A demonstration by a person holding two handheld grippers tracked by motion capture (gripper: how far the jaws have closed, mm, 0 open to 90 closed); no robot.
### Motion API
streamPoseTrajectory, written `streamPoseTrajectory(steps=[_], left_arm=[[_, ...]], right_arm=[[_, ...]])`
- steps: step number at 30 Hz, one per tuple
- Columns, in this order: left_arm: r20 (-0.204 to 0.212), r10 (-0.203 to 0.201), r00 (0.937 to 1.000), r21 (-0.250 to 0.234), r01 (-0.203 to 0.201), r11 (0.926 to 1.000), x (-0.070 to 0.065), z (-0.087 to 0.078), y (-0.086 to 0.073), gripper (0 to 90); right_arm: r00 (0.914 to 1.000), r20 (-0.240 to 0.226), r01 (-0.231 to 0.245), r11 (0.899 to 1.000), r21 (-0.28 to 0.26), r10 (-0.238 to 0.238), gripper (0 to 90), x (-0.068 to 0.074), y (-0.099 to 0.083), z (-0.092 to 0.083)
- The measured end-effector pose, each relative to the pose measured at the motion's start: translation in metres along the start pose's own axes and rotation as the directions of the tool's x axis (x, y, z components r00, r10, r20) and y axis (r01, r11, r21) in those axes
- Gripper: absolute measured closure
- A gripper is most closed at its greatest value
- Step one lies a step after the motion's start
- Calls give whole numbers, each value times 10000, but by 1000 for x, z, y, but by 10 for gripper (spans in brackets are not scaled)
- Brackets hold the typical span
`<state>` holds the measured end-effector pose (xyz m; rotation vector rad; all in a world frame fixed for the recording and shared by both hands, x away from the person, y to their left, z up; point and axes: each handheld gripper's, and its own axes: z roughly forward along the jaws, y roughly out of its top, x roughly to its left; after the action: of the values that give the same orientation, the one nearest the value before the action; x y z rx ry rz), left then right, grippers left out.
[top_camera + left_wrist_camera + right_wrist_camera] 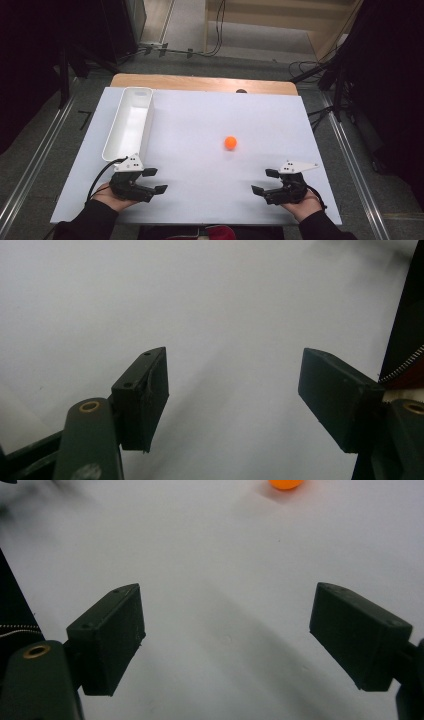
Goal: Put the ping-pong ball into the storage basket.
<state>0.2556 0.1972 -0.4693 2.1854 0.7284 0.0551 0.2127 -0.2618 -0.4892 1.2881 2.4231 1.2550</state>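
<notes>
An orange ball (230, 143) lies on the white table sheet (200, 125), right of centre. The ball (285, 483) also peeks in at the top edge of the right gripper view. My left gripper (155, 180) rests near the front left of the sheet, held by a hand, jaws apart with nothing between them (232, 395). My right gripper (265, 182) sits near the front right, also open and empty (227, 635), pointing inward toward the centre. The ball lies well ahead of both grippers, nearer the right one.
A long white rectangular bin (129, 123) stands on the left side of the sheet, just beyond the left gripper. A wooden table edge (200, 82) shows at the back. Dark stands and cables flank the table on the floor.
</notes>
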Motion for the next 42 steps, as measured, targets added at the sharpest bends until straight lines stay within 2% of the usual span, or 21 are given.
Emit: streamPoseTrajectory(steps=[9, 17, 21, 25, 29, 42], left_arm=[[-67, -106, 9999, -31, 106, 9999, 0, 0, 0, 286], [-180, 33, 9998, -19, -33, 10000, -1, 0, -1, 286], [-154, -14, 9999, -74, 13, 10000, 0, 2, 0, 286], [-147, -33, 9999, -33, 32, 10000, 1, 2, 1, 286], [-110, -70, 9999, -60, 69, 10000, 1, 2, 1, 286], [-140, -27, 9999, -94, 26, 10000, 1, 2, 1, 286]], right_arm=[[10000, -9, 85, 10000, -38, -85, 131, -1, 0, 2], [10000, 96, -23, 9999, -165, 25, 130, 1, 0, 3], [9996, -62, -265, 9996, -117, 265, 131, 2, -2, 3], [9995, -124, -307, 9992, -257, 304, 131, 1, -2, 3], [9995, -105, -303, 9994, -141, 301, 130, 1, -3, 4], [9993, -112, -362, 9990, -246, 359, 130, 1, -3, 5]])
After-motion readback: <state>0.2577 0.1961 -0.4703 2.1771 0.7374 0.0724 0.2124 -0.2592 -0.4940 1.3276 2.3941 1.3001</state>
